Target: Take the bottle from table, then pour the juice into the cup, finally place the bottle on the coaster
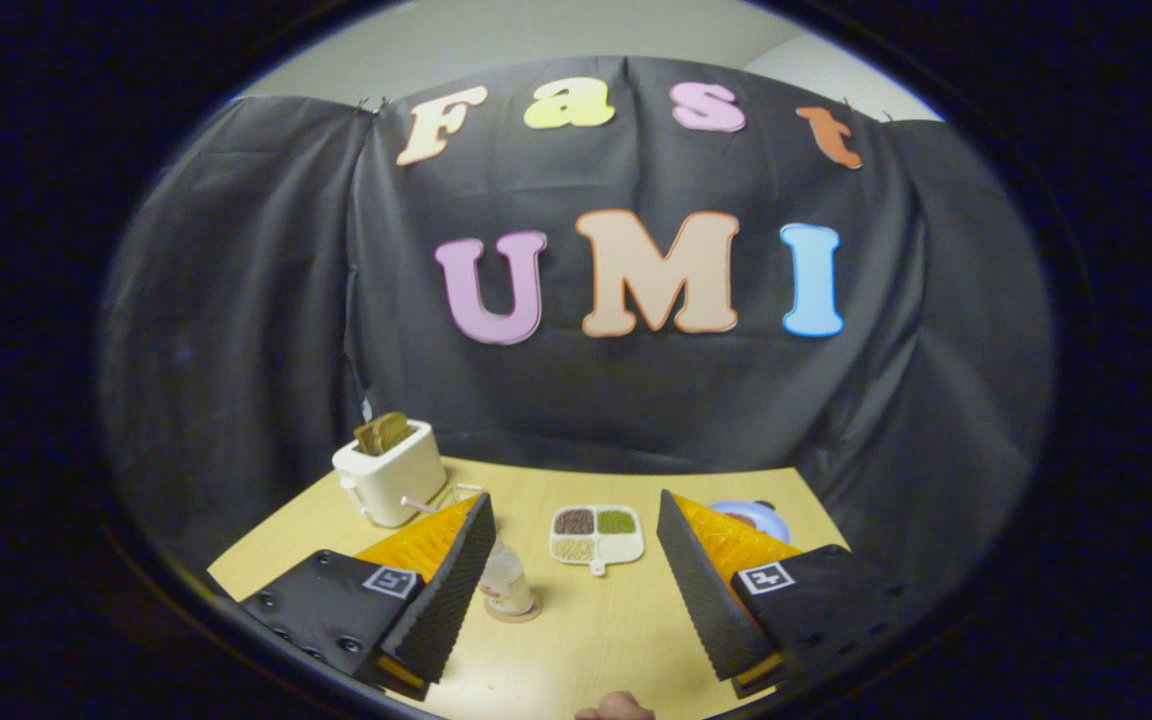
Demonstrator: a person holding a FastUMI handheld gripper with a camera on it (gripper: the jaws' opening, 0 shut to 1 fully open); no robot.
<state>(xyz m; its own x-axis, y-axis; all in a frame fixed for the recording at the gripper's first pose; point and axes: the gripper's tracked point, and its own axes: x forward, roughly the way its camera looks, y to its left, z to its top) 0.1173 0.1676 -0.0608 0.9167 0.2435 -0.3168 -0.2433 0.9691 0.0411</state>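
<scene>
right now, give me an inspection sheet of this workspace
surface: pale wooden table, bare between the fingers.
job's things: small clear plastic bottle upright on a round coaster, beside the left finger; cup hard to make out.
clutter: cream toaster holding brown toast; white divided tray of grains; blue plate behind the right finger.
grippers: tool open, fingers apart, holding nothing.
cables: nothing seen.
surroundings: black cloth wall; part of a hand at the near edge.
</scene>
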